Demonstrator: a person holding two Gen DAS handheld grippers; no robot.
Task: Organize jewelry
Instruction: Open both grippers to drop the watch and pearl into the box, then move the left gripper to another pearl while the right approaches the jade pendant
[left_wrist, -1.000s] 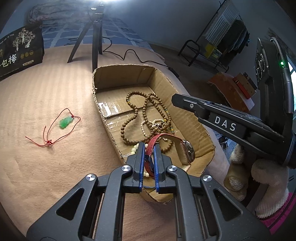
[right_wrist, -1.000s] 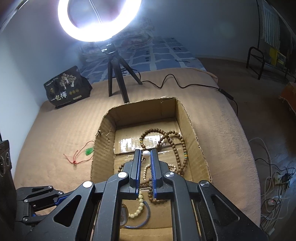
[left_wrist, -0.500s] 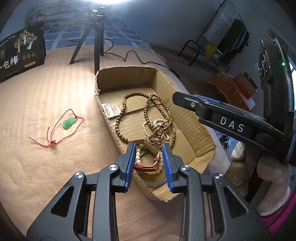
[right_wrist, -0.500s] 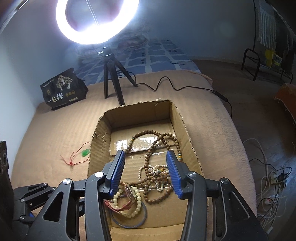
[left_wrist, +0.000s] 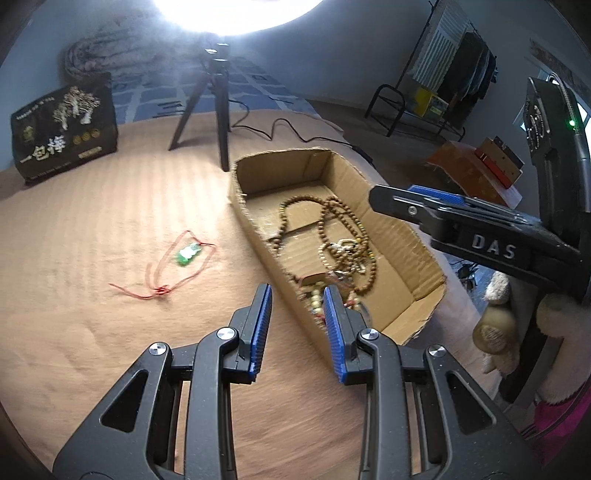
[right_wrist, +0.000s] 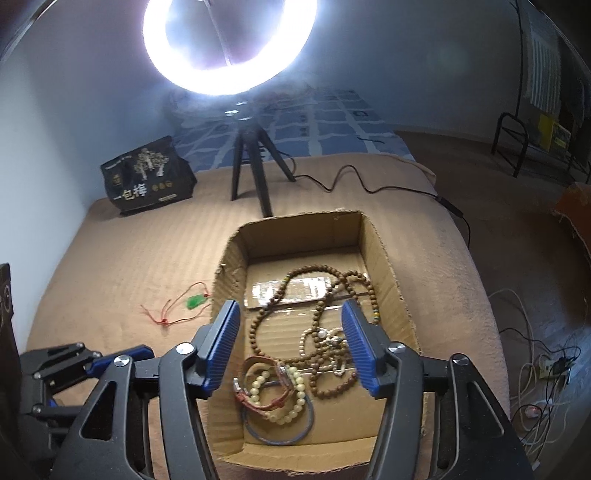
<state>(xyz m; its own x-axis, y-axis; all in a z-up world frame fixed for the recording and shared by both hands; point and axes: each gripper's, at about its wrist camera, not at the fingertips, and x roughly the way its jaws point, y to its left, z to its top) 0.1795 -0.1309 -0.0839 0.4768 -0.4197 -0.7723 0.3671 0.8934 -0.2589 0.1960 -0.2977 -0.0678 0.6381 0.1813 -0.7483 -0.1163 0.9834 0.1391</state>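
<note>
An open cardboard box (right_wrist: 384, 258) (left_wrist: 424, 251) holds brown bead necklaces (right_wrist: 317, 280), a pale bead bracelet (right_wrist: 291, 406), a red-strap watch (right_wrist: 266, 402) and a blue bangle (right_wrist: 295, 434). A green pendant on a red cord (left_wrist: 188, 254) (right_wrist: 195, 302) lies on the tan bed left of the box. My left gripper (left_wrist: 297, 325) is open and empty, above the box's near left wall. My right gripper (right_wrist: 291, 343) is open wide and empty above the box; it shows from the side in the left wrist view (left_wrist: 417, 203).
A ring light on a black tripod (right_wrist: 251, 162) stands behind the box, its cable (right_wrist: 369, 184) running right. A black printed bag (left_wrist: 62, 129) leans at the back left. The bed edge drops off right of the box. Plush toys (left_wrist: 517, 332) sit at the right.
Both grippers opened and let their jewelry drop into the box: the left released the red-strap watch, the right the beads. Both then drew back and up; the left shifted left.
</note>
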